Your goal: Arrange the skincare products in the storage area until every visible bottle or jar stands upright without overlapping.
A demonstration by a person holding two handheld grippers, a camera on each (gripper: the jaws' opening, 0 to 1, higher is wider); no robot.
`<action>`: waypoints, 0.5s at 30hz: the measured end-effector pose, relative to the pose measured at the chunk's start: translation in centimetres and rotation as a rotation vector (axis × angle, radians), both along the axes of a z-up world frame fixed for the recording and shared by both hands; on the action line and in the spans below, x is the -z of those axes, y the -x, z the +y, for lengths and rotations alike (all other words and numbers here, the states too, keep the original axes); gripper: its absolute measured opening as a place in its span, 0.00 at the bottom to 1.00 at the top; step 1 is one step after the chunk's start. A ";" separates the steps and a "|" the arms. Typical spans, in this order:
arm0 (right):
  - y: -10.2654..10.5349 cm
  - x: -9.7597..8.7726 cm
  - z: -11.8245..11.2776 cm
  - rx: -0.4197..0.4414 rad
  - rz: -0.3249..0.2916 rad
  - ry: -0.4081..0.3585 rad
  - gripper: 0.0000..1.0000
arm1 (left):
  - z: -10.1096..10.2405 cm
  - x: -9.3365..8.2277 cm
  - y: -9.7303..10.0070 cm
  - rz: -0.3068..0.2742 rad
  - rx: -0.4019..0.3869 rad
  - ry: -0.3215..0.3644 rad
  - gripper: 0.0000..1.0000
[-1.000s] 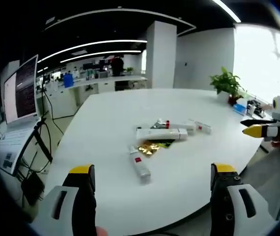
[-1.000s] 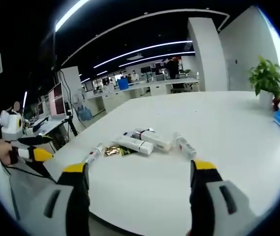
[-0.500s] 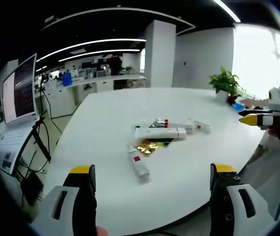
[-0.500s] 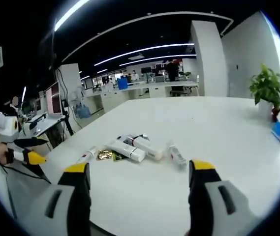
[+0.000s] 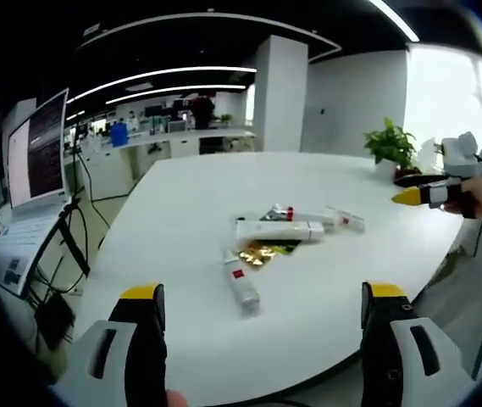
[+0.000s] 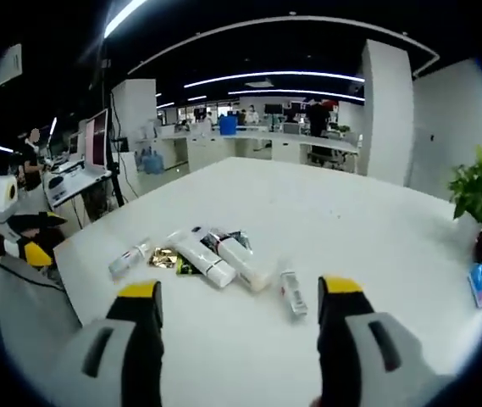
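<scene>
A: What does the left gripper view show nearest?
B: The left claw [image 5: 262,339] hangs released above the near edge of the white surface [image 5: 181,220], its jaws spread wide with nothing between them.

A: And beyond it?
B: A small white tube with a red mark [image 5: 241,284] lies flat, apart from the rest. Behind it sits a gold foil packet [image 5: 257,253], then a long white tube [image 5: 279,230] lying on its side, with more white tubes [image 5: 313,217] just behind it. None stands upright.

A: The other side?
B: In the right gripper view the right claw [image 6: 239,335] is released too, held over the surface [image 6: 342,237]. Ahead lie a small tube [image 6: 290,292], two long white tubes [image 6: 215,259] side by side and touching, the foil packet [image 6: 163,257] and another small tube [image 6: 129,258] further left.

A: Farther off?
B: A potted plant [image 5: 390,144] stands near the far edge, and a monitor [image 5: 36,153] stands off to the left of the surface.
</scene>
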State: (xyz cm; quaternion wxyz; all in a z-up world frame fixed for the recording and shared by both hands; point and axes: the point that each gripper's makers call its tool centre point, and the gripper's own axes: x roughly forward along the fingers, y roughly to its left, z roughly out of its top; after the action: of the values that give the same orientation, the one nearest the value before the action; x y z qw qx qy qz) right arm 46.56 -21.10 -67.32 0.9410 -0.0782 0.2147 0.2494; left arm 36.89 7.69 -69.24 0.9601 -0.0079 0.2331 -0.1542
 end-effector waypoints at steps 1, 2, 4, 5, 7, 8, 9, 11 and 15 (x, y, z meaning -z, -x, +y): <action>-0.5 0.1 0.2 -0.014 0.004 0.012 0.74 | 0.0 0.0 0.0 0.000 0.000 0.000 0.94; -0.7 0.2 0.4 -0.023 0.008 0.022 0.73 | 0.0 0.0 0.0 0.002 -0.001 0.001 0.94; -1.3 0.3 0.9 -0.043 0.013 0.040 0.72 | 0.0 0.1 0.0 0.004 0.000 0.003 0.94; -1.6 0.3 1.1 -0.049 0.015 0.041 0.72 | 0.0 0.1 0.0 0.006 0.000 0.004 0.94; -2.6 0.6 1.2 -0.067 0.031 0.048 0.71 | 0.0 0.1 0.0 0.009 0.000 0.006 0.94; -2.8 0.8 1.4 -0.082 0.041 0.063 0.71 | 0.0 0.2 -0.1 0.011 0.001 0.007 0.94; -3.1 0.9 1.7 -0.094 0.042 0.071 0.70 | 0.0 0.2 -0.1 0.013 0.002 0.008 0.94; -3.7 1.2 1.9 -0.111 0.056 0.082 0.69 | -0.1 0.2 -0.1 0.016 0.003 0.008 0.94; -4.8 1.7 2.4 -0.147 0.078 0.108 0.67 | -0.1 0.4 0.0 0.023 0.008 0.007 0.94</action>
State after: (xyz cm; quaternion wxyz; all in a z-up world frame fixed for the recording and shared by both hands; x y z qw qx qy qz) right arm 51.40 -18.67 -69.06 0.9055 -0.1348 0.2580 0.3087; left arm 36.94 7.55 -69.61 0.9567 -0.0119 0.2435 -0.1589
